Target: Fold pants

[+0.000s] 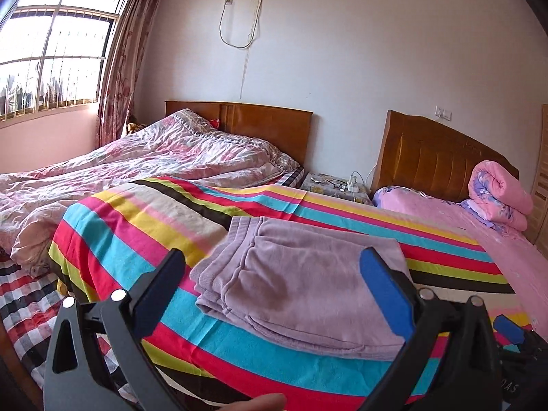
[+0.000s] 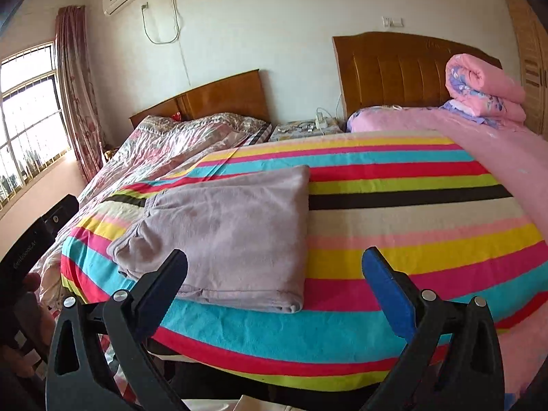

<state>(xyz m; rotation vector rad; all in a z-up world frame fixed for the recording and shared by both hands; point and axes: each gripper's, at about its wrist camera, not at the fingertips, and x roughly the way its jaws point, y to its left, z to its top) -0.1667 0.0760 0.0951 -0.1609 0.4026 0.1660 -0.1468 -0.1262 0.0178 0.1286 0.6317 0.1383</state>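
Lilac pants (image 1: 301, 284) lie folded into a flat rectangle on the striped sheet (image 1: 144, 226) of the near bed. My left gripper (image 1: 274, 267) hovers open above their near edge, with nothing between its fingers. In the right wrist view the same pants (image 2: 233, 236) lie to the left on the striped sheet (image 2: 411, 239), waistband towards the left. My right gripper (image 2: 274, 267) is open and empty, held back over the bed's near edge, right of the pants' near corner. The left gripper's body (image 2: 30, 239) shows at that view's left edge.
A second bed with a crumpled pink floral quilt (image 1: 154, 157) stands to the left. A nightstand (image 1: 335, 185) with cables sits between the wooden headboards. A rolled pink blanket (image 1: 496, 198) rests on the pink sheet at the right. A window is far left.
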